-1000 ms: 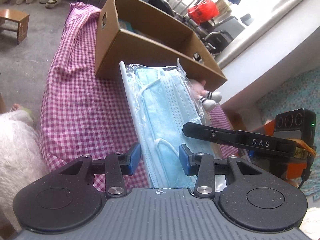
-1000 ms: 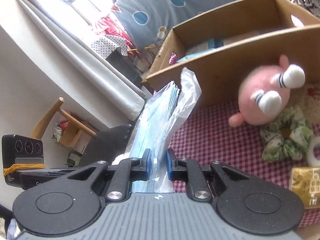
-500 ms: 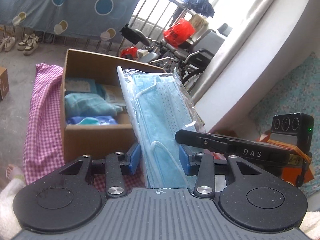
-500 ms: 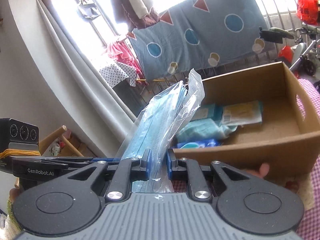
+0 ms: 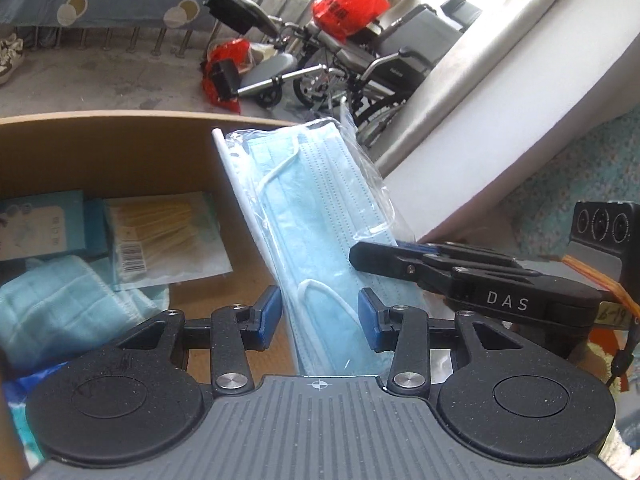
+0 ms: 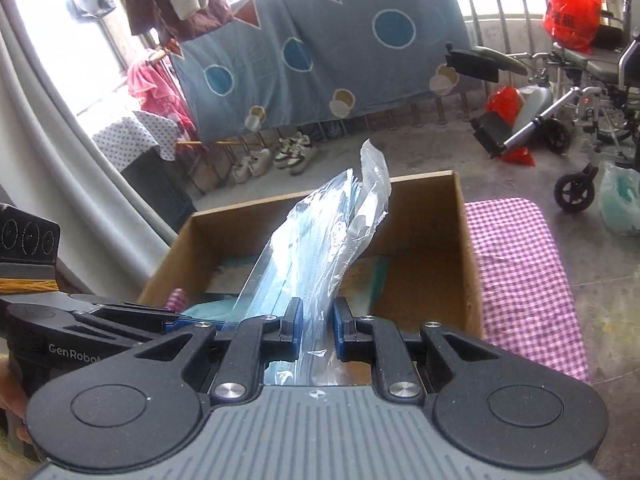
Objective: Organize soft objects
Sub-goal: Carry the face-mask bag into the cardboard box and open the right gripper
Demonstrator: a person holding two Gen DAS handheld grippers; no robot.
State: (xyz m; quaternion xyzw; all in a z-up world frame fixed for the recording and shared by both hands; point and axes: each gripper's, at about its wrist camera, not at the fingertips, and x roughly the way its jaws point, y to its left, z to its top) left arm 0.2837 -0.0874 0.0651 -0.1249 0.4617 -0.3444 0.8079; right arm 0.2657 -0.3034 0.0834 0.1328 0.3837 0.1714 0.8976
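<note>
Mask pack above cardboard box, clamped in right tool, flanked by left tool, grip unclear.

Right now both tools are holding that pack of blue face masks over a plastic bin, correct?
Not a plastic bin: it is a cardboard box, as the right wrist view shows. Both the left tool and the right tool do hold the pack of blue face masks over it.

The mask pack hides the cardboard box floor — contents there unreadable.
</note>
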